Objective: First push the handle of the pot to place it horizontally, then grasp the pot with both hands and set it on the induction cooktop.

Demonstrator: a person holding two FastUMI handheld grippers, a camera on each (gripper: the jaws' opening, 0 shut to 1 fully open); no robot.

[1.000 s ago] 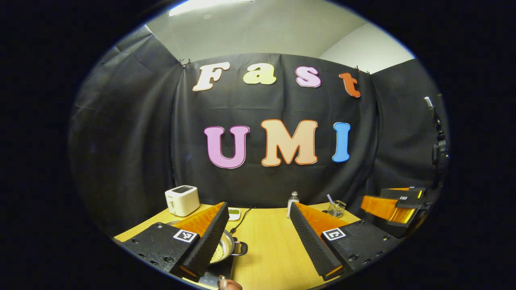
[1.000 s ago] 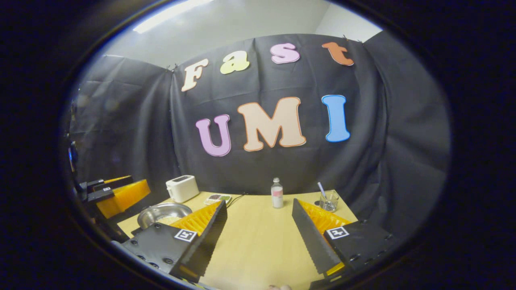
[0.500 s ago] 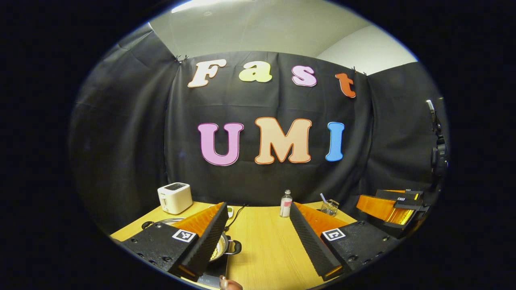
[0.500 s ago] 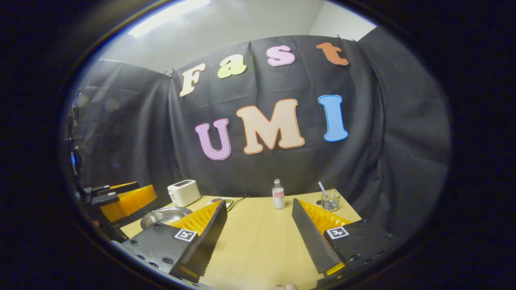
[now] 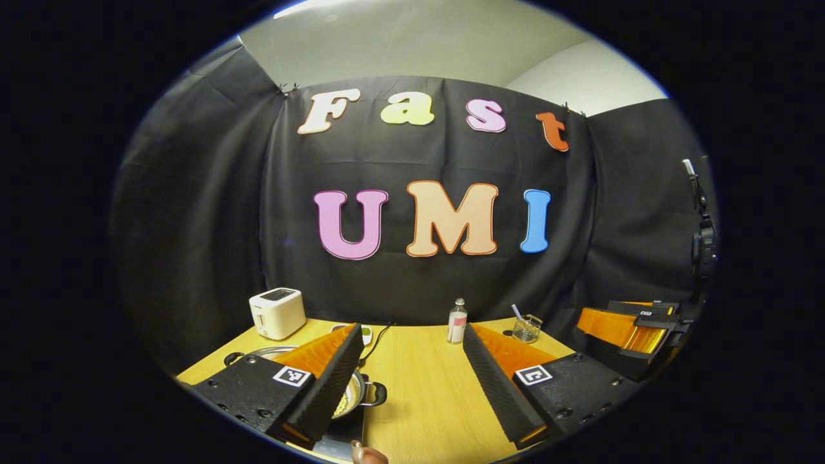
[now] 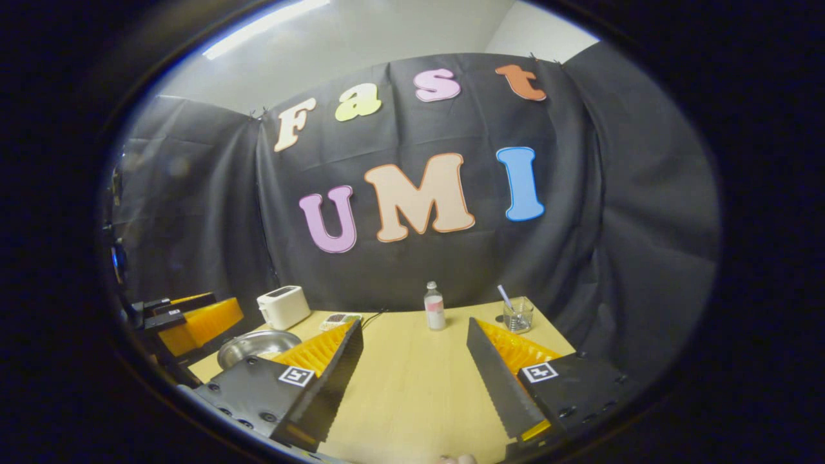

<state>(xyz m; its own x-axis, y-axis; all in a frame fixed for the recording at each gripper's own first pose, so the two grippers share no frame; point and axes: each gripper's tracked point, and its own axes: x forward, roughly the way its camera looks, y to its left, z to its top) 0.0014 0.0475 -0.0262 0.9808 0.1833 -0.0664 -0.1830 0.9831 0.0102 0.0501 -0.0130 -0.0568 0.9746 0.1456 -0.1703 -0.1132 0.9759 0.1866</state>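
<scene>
Both cameras ride low over the near edge of the desk (image 5: pixel 419 386), looking level across it toward the back cloth wall. The left gripper view sits left of the right gripper view. They share the toaster (image 5: pixel 277 312), bottle (image 6: pixel 434 306), glass (image 6: pixel 518 316) and far desk.
</scene>
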